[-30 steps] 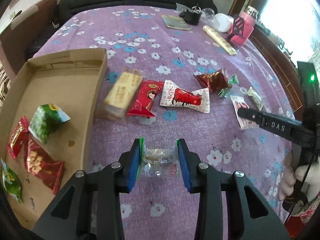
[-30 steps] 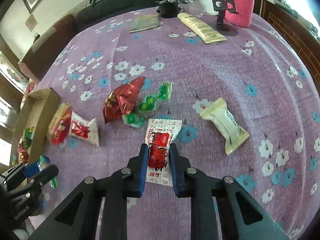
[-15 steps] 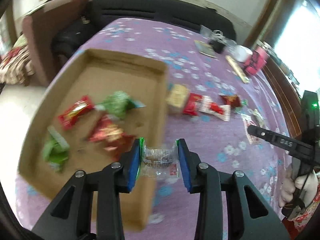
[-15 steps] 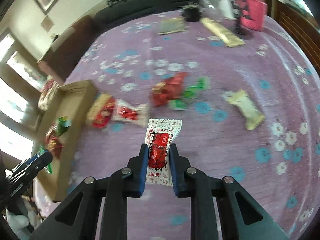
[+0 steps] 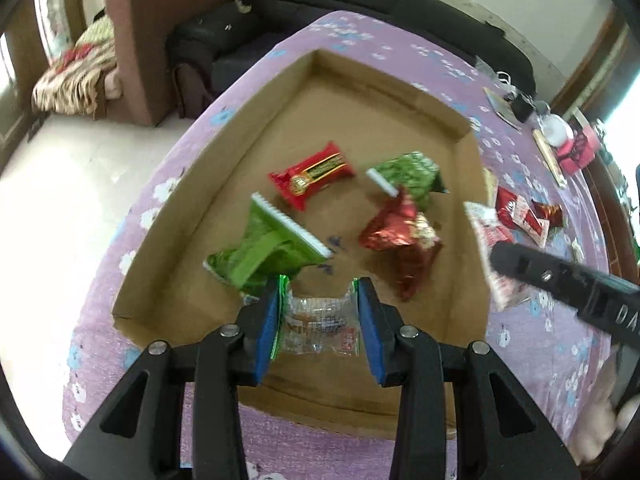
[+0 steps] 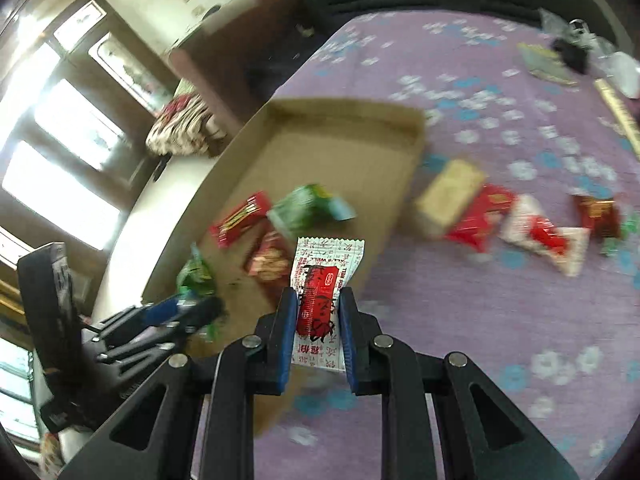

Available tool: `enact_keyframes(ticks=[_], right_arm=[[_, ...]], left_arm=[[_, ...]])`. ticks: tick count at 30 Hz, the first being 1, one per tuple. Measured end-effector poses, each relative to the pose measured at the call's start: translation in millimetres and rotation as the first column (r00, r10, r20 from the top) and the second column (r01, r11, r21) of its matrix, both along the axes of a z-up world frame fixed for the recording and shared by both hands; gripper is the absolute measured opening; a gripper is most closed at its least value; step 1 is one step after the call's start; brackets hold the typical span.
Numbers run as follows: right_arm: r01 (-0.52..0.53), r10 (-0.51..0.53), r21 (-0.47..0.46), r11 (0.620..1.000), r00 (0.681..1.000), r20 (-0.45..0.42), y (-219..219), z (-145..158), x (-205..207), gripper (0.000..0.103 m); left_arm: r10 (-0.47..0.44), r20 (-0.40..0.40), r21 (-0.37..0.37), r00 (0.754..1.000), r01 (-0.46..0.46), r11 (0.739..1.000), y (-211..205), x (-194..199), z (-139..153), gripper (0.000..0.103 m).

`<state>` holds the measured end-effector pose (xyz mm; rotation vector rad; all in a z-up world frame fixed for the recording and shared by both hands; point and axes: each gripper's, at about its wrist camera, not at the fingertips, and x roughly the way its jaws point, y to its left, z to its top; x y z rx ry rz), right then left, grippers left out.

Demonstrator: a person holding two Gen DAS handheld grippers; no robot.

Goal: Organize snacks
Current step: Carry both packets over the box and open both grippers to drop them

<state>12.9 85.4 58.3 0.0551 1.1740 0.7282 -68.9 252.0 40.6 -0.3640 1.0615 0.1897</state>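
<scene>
Left gripper (image 5: 318, 318) pinches a clear packet (image 5: 320, 326) directly above the box (image 5: 466, 248) floor — nearer than the right gripper (image 6: 318, 330), clamped on a white sachet (image 6: 324, 280) at its rim.

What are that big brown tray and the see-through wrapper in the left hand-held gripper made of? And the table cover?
The tray looks like plain matte cardboard: brown, with folded walls and raw edges. The wrapper held by the left hand-held gripper seems to be thin clear plastic film, glossy and crinkled, with the snack showing through. The table cover looks like woven cloth with a purple flower print, though motion blur leaves that uncertain.
</scene>
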Motion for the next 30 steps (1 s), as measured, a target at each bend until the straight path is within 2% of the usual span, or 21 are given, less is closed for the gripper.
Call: enact_keyframes(ticks=[5,11,13,17,22,30], right_arm=[[-0.028,0.027,-0.060,0.998,1.000,-0.010,27,-14,-9,0.019],[-0.070,0.068,-0.089,0.994,0.997,-0.030,51,-23,-16,0.022],[-0.074,0.073,-0.100,0.992,0.997,-0.018,56,-22,-19,0.023],[-0.067,0.069,-0.091,0.994,0.998,0.014,56,-11,-23,0.024],[0.013,-0.012,-0.058,0.998,1.000,0.022,26,-4,-22,0.026],[0.209,-0.208,-0.058,0.976,0.978,0.018,-76,-12,-23,0.026]], left_arm=[[0.013,0.052,-0.044,0.999,-0.011,0.999,11,-6,7,0.042],[0.011,0.114,0.006,0.993,-0.012,1.000,25,-15,34,0.047],[0.009,0.126,0.020,0.992,-0.011,1.000,29,-16,40,0.054],[-0.002,0.140,0.008,0.990,0.001,1.000,30,-13,46,0.056],[-0.047,0.163,-0.021,0.985,0.052,0.998,16,-5,53,0.057],[-0.165,0.175,-0.016,0.971,0.170,0.985,-39,12,57,0.057]])
